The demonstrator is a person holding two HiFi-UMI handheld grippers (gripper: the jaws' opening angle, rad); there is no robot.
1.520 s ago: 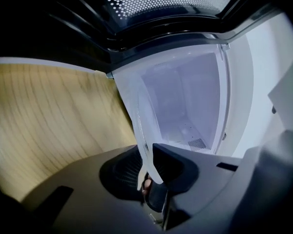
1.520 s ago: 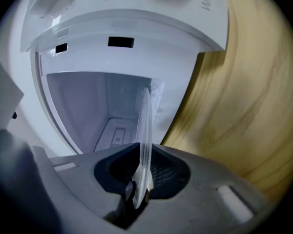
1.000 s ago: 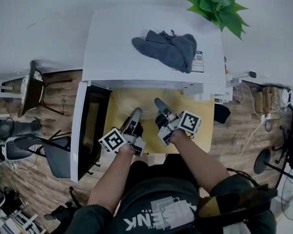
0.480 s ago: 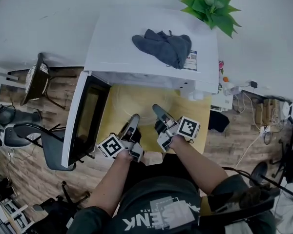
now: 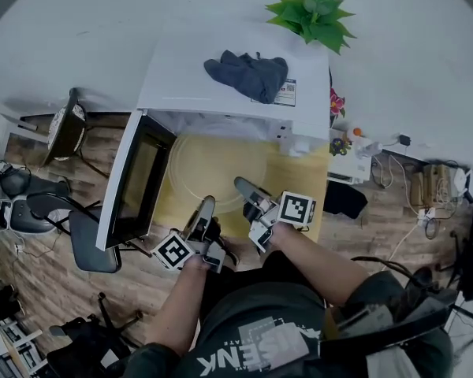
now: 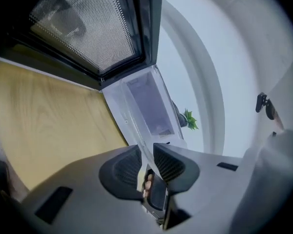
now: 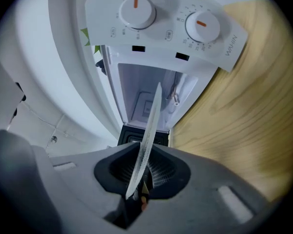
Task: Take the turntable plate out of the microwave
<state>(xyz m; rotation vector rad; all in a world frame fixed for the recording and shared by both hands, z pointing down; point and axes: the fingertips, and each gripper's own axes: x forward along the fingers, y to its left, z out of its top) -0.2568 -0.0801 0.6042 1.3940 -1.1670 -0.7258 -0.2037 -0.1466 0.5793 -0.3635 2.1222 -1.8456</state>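
The clear glass turntable plate hangs level in front of the open white microwave, over the yellow table. Both grippers hold its near rim. My left gripper grips the near-left edge; in the left gripper view its jaws stand close together with a pale sliver of the rim between them. My right gripper grips the near-right edge. In the right gripper view the plate shows edge-on, pinched between the ribbed pads, with the microwave cavity behind it.
The microwave door stands swung open to the left, close to my left gripper. A grey cloth lies on the microwave's top, and a green plant is behind it. Chairs stand on the floor to the left.
Both grippers have drawn back toward the person and a little up, bringing the plate out from the cavity over the table. Their hold on the rim is unchanged.
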